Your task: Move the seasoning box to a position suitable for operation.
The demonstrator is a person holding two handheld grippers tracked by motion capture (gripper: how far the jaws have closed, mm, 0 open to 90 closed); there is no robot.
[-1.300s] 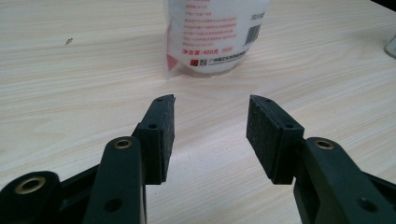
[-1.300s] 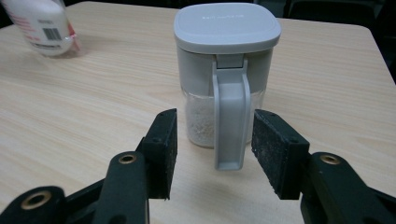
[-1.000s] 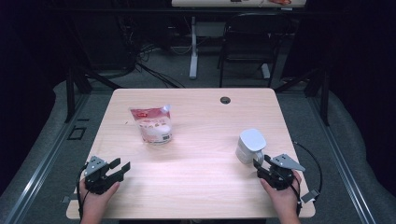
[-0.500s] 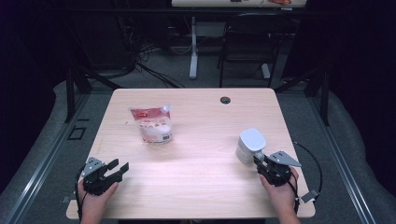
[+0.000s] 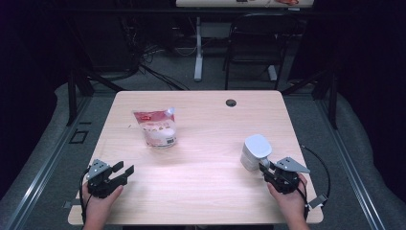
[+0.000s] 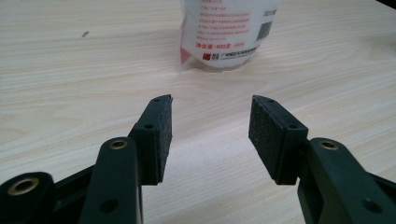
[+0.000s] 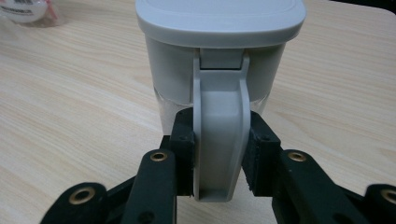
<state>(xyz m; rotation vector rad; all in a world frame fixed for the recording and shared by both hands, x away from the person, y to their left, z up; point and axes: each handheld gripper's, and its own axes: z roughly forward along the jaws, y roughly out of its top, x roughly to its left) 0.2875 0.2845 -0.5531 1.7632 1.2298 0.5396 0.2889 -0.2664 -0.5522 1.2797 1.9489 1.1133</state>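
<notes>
The right gripper (image 5: 265,167) has just closed its jaws on the handle (image 7: 219,140) of the grey-lidded container (image 5: 255,152), and in the right gripper view both pads press flat against the handle's sides, low down on it. So the grasp looks made. By my reading that is all that is done: the container stands upright on the table (image 5: 206,191), near the right edge and toward the front, not lifted or tipped, and its lid (image 7: 219,18) sits closed on top.

The left gripper (image 5: 122,171) rests near the front left corner with its jaws spread wide and nothing between them. It points toward the pouch (image 5: 155,128), which stands well apart from it, left of the middle and nearer the far edge. The pouch seems untouched, so whatever is meant to happen between pouch and container is still all ahead.

The container is a squat jug: a pale grey rounded lid, a matching grey loop handle hinged just under the lid's rim, and a body that turns clear lower down. I cannot tell whether anything is inside. The pouch is white and see-through with red print and a barcode on the side facing the left gripper.
</notes>
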